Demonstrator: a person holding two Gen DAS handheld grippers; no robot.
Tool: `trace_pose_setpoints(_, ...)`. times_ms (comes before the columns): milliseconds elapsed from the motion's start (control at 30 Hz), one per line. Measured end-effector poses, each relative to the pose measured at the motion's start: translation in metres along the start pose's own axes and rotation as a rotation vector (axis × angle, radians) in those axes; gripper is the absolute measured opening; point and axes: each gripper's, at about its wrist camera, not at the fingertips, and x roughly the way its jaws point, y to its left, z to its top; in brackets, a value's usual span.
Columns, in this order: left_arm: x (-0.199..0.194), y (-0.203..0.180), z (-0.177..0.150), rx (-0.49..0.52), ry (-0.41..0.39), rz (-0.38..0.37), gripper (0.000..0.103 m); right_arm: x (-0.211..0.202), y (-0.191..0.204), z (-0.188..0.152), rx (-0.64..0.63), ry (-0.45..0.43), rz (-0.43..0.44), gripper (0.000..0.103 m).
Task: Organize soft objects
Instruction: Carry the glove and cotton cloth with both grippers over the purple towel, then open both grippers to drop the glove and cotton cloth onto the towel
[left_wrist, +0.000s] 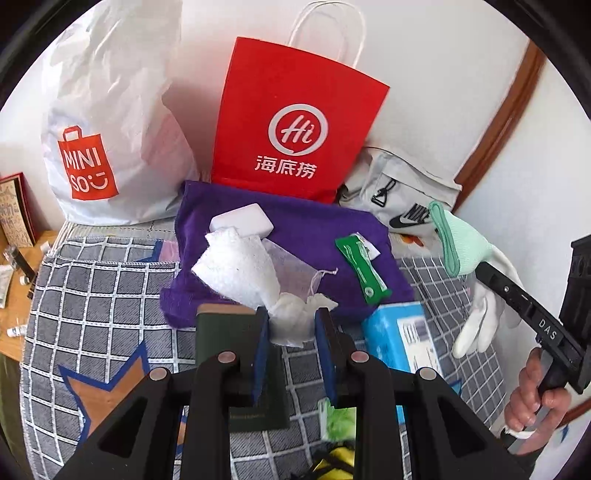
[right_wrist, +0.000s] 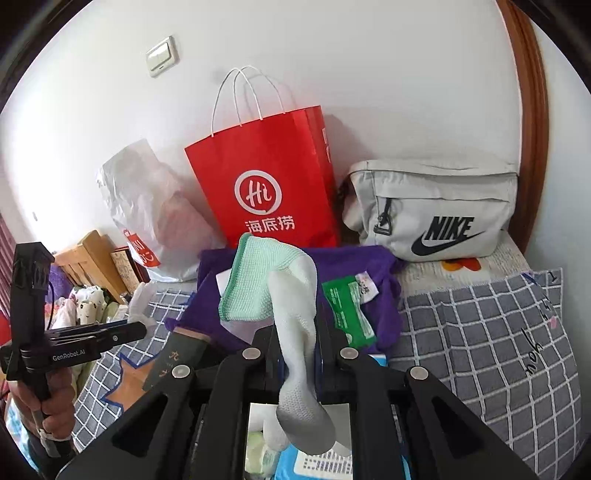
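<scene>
My left gripper (left_wrist: 293, 325) is shut on a bunched corner of a white fluffy cloth (left_wrist: 236, 269), which fans out over a purple towel (left_wrist: 295, 225) on the bed. My right gripper (right_wrist: 299, 343) is shut on a white glove with a mint-green cuff (right_wrist: 291, 295). The cuff stands above the jaws and the fingers hang below them. In the left wrist view the right gripper (left_wrist: 480, 269) comes in from the right with the glove (left_wrist: 461, 240) held above the bed. The right wrist view shows the left gripper (right_wrist: 144, 328) at the left with the white cloth (right_wrist: 142, 299).
A red paper bag (left_wrist: 295, 122), a white Miniso bag (left_wrist: 110, 129) and a grey Nike bag (right_wrist: 432, 210) stand against the wall. On the purple towel lie a white block (left_wrist: 242, 219) and a green packet (left_wrist: 364, 269). A blue pack (left_wrist: 399, 332) rests on the checked blanket (left_wrist: 92, 295).
</scene>
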Motion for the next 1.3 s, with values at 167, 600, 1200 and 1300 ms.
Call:
trace_pose_setpoints(167,0.017,0.0,0.014,-0.019,0.011,0.017,0.024,0.021,-0.009,0.011,0.006,0.021,0.016,0.011)
trace_pose_setpoints(600,0.054,0.012,0.057,-0.051,0.051,0.065,0.024,0.073,-0.006,0.047,-0.026,0.063,0.017,0.011)
trace_pose_setpoints(1200,0.11,0.046,0.073,-0.108,0.127,0.071,0.024,0.154,-0.004,0.046,-0.077,0.177,0.056,0.011)
trace_pose_setpoints(1300,0.121,0.053,0.07,-0.128,0.161,0.077,0.024,0.169,-0.01,0.039,-0.065,0.23,0.056,0.011)
